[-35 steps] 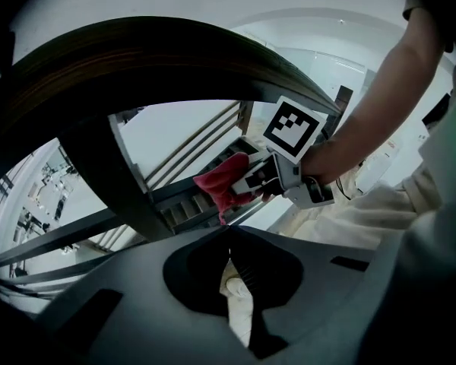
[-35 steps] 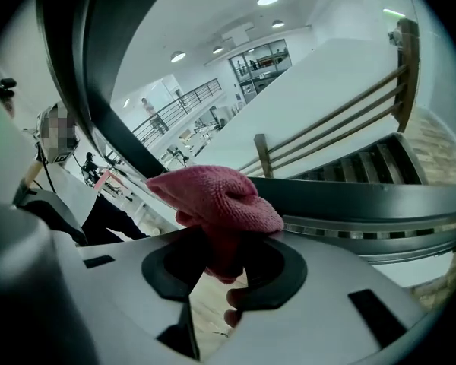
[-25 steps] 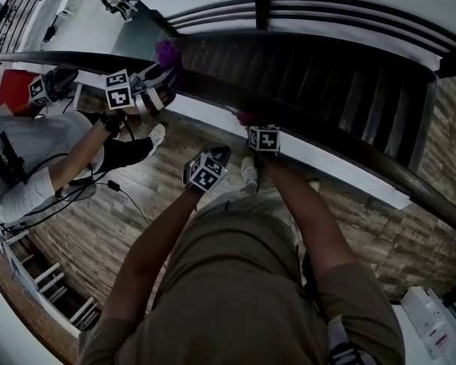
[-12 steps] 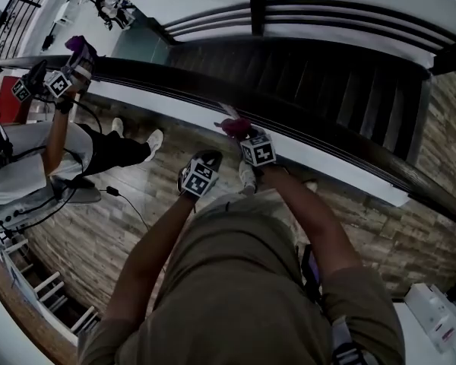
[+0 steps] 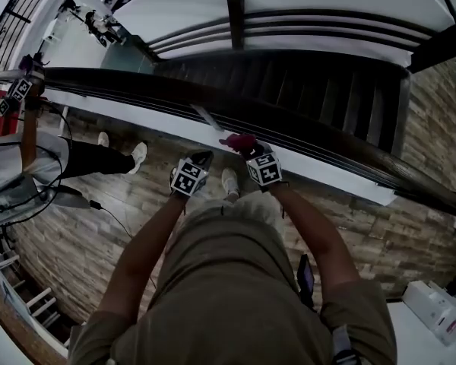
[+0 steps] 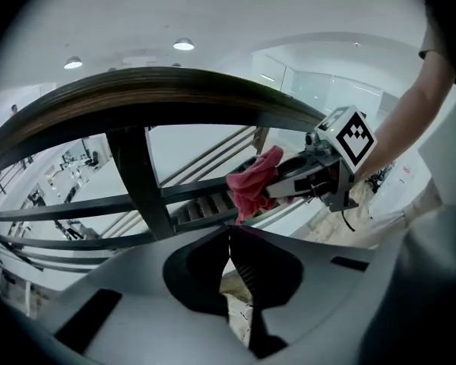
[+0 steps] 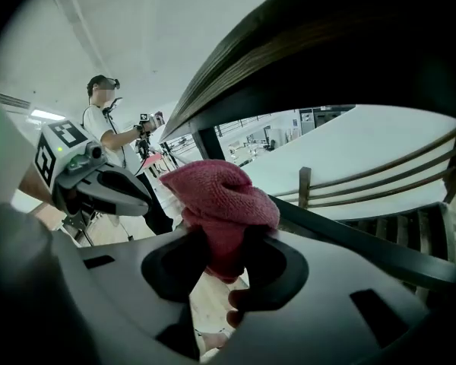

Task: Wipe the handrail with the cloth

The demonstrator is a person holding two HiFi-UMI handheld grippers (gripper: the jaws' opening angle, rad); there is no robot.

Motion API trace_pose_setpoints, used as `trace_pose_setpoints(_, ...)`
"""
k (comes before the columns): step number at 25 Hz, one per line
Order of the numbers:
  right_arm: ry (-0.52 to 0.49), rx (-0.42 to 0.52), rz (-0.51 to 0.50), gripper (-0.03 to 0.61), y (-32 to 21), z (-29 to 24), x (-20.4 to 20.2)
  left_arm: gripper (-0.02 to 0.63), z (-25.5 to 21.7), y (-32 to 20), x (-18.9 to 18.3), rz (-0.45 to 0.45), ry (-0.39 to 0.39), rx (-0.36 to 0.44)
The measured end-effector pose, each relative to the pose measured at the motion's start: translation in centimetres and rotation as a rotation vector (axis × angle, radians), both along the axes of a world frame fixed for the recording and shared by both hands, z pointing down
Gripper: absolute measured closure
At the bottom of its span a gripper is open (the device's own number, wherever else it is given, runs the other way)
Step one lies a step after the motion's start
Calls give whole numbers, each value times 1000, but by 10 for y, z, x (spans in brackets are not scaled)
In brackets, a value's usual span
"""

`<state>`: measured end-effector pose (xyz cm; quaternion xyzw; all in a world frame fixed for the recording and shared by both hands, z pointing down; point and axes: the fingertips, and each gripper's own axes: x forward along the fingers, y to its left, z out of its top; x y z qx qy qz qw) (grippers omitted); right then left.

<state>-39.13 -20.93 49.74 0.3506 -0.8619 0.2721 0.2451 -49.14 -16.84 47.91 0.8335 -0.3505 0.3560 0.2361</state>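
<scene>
The dark wooden handrail (image 5: 304, 131) runs across the head view from left to lower right. It arches overhead in the left gripper view (image 6: 137, 90) and the right gripper view (image 7: 327, 44). My right gripper (image 5: 247, 149) (image 7: 222, 242) is shut on a bunched pink cloth (image 5: 239, 141) (image 7: 220, 192). The cloth sits just below the rail's near edge; whether it touches the rail is unclear. My left gripper (image 5: 200, 158) (image 6: 229, 238) is shut and empty, a little to the left of the cloth (image 6: 254, 185) and short of the rail.
Another person (image 5: 30, 166) stands at far left, holding marker-cube grippers (image 5: 15, 90) up at the rail. Dark stairs (image 5: 327, 90) and a baluster post (image 5: 235, 17) lie beyond the rail. A white ledge (image 5: 327, 175) and a wood-patterned floor (image 5: 99, 204) are below.
My right gripper has risen and rolled with the cloth, now showing beside the rail. My left gripper has shifted slightly. The other person's grippers have slid left along the rail.
</scene>
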Motion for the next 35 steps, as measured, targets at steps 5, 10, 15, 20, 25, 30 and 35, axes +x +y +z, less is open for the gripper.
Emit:
trace_pose_setpoints(5,-10,2,63,459,18,-9,51,595,-18,3,15,-73,-15,8)
trace_pose_setpoints(10,-23,-12,91,459,15,11,58,595,-32,9,26,-146,-27,12)
trace_pose_setpoints(15,12,-11,90,459,-13,54,34,595,-8,-5,25,-206,-66,13)
trace_pose_setpoints(20,12,-22,159,459,-51,103,-14,595,15,-24,10,-177,-110,26)
trace_pose_setpoints(25,57,37,176,459,-93,141,-65,595,36,-48,-4,-106,-109,34)
trace_pose_setpoints(30,100,142,192,459,-136,163,-98,595,66,-70,-23,-75,-108,11)
trace_pose_setpoints(35,150,162,208,459,-160,176,-121,595,82,-78,-46,-49,-94,1)
